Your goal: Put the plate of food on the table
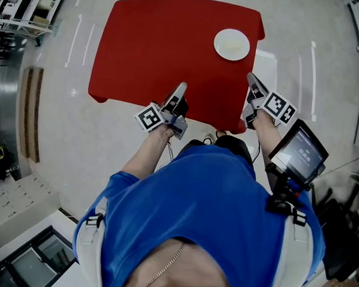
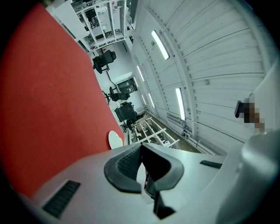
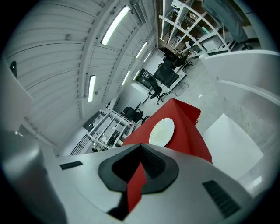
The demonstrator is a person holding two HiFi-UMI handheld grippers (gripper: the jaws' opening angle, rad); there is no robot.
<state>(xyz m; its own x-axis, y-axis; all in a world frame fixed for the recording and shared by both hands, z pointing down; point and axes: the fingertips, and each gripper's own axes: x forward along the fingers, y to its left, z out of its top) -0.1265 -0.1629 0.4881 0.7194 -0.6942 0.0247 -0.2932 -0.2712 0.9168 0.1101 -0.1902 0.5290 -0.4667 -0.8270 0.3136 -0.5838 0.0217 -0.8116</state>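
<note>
Now the plate (image 1: 232, 44) sits on the red surface (image 1: 154, 49), straight ahead of the right tongs (image 1: 251, 78); the left tongs (image 1: 182, 86) lie farther from it. Both pairs are closed and empty.

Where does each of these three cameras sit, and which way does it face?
Head view: on the person's head, looking down at red table, white plate, left gripper, right gripper, forearms, blue shirt.
Left gripper view: on the left gripper, looking along its closed jaws across the table.
Right gripper view: on the right gripper, facing the plate past closed jaws.
Shared: table, plate.
</note>
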